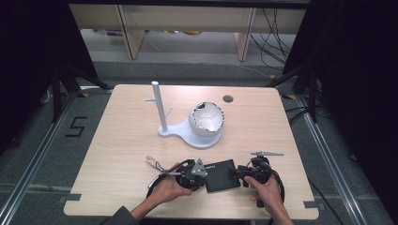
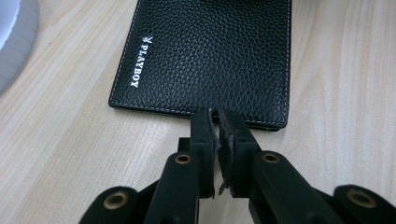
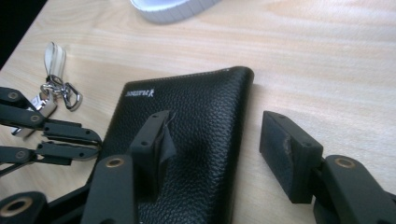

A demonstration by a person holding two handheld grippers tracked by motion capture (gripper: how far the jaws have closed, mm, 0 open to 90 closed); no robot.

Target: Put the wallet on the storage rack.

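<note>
High view: a black wallet (image 1: 222, 175) lies flat near the front edge of a light wooden table (image 1: 117, 140), between two hand-held grippers.
Wallet: pebbled black leather with pale stitching; white lettering along one edge reads PLAYBOY in the left gripper view (image 2: 201, 51).
Left gripper (image 1: 202, 176): at the wallet's left edge, held by the person's left hand (image 1: 166, 190). In its own view the jaws are pressed together right at the wallet's near edge (image 2: 216, 122); whether any leather is pinched between them I cannot tell.
Right gripper (image 1: 234, 172): at the wallet's right edge, held by the right hand (image 1: 267, 192). In its own view the jaws stand wide apart (image 3: 219, 140), one over the wallet (image 3: 187, 135), the other on bare table beside its edge; nothing is gripped.
Key ring (image 1: 152, 161): left of the wallet, beyond the left gripper; metal clips and a pale strap show in the right gripper view (image 3: 56, 91).
Stand (image 1: 162, 115): behind the wallet, a white post on a flat white base.
Bowl (image 1: 206, 119): on that base, white with a dark crinkled rim, behind the wallet.
</note>
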